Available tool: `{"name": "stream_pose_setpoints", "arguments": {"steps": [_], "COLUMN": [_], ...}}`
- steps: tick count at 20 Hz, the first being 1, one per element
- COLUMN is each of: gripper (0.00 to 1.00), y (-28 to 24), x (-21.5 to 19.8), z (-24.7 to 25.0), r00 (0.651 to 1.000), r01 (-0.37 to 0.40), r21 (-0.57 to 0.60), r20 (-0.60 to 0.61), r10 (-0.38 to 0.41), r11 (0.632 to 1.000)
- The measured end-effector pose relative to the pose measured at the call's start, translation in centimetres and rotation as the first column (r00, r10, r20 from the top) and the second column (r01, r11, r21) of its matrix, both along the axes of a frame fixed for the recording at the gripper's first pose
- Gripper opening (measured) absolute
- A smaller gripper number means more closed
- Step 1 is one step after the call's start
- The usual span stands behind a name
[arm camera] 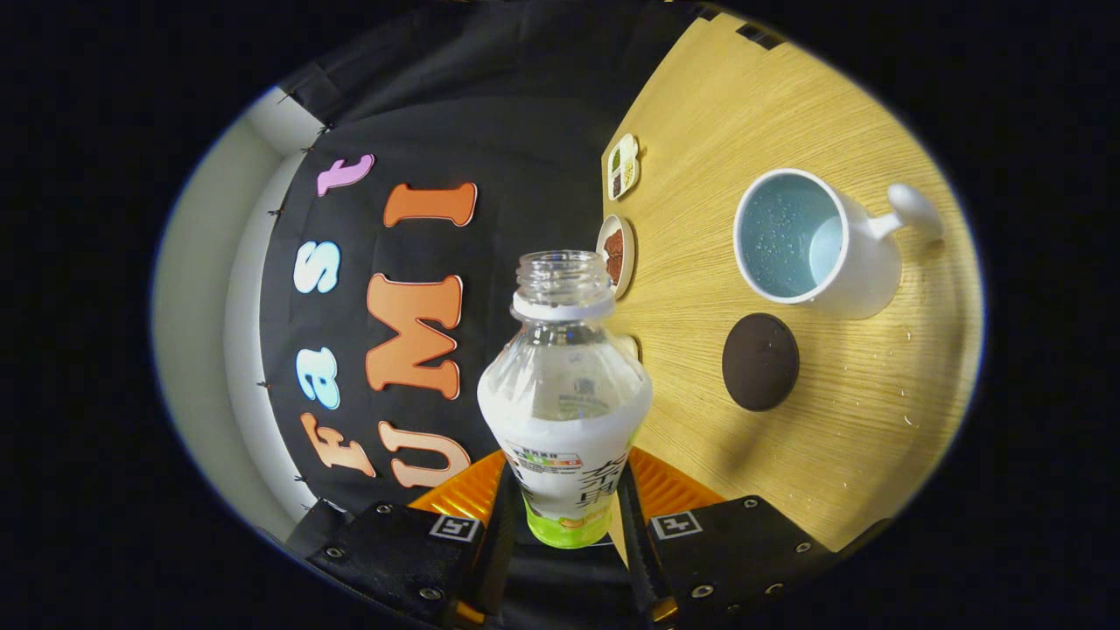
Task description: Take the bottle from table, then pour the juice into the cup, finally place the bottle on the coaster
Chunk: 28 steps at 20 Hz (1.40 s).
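- Bottle (564, 398) sits gripped in the claw (564, 512), both fingers pressing its lower body; uncapped, lifted off the worktop (840, 114), so the take looks done
- View is rolled sideways, which suggests a pour in progress or just over; no stream shows
- Cup (801, 241) stands mid-worktop, wet specks inside; whether juice fills it is hard to tell
- Coaster (760, 361) lies bare just beside the cup; placing is left
- Bottle's base is hidden between the fingers; small dishes (615, 251) at the far worktop edge are partly hidden
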State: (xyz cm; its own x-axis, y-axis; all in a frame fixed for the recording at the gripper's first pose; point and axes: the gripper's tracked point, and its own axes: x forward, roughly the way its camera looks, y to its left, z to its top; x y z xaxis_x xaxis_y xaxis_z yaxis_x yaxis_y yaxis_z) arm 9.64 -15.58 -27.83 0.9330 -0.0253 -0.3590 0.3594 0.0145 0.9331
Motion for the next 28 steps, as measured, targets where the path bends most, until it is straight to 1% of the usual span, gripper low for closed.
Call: {"name": "stream_pose_setpoints", "arguments": {"steps": [5, 9, 13, 20, 25, 28], "gripper": [0.56, 0.56, 0.56, 0.56, 0.56, 0.56], "y": [-0.1, -0.4, -0.6, -1.3, -1.6, -1.9], "x": [-0.1, -0.2, -0.1, -0.2, -0.2, -0.4], "z": [-1.0, -1.2, -1.3, -1.4, -1.6, -1.6], "r00": [1.000, 0.999, 0.999, 0.997, 0.995, 0.993], "r01": [0.012, 0.036, 0.044, 0.078, 0.093, 0.100], "r21": [0.075, 0.145, 0.180, 0.267, 0.301, 0.297], "r20": [-0.020, -0.028, -0.039, -0.049, -0.064, -0.084], "r10": [-0.010, -0.032, -0.038, -0.067, -0.077, -0.079], "r11": [0.997, 0.989, 0.983, 0.960, 0.949, 0.949]}}
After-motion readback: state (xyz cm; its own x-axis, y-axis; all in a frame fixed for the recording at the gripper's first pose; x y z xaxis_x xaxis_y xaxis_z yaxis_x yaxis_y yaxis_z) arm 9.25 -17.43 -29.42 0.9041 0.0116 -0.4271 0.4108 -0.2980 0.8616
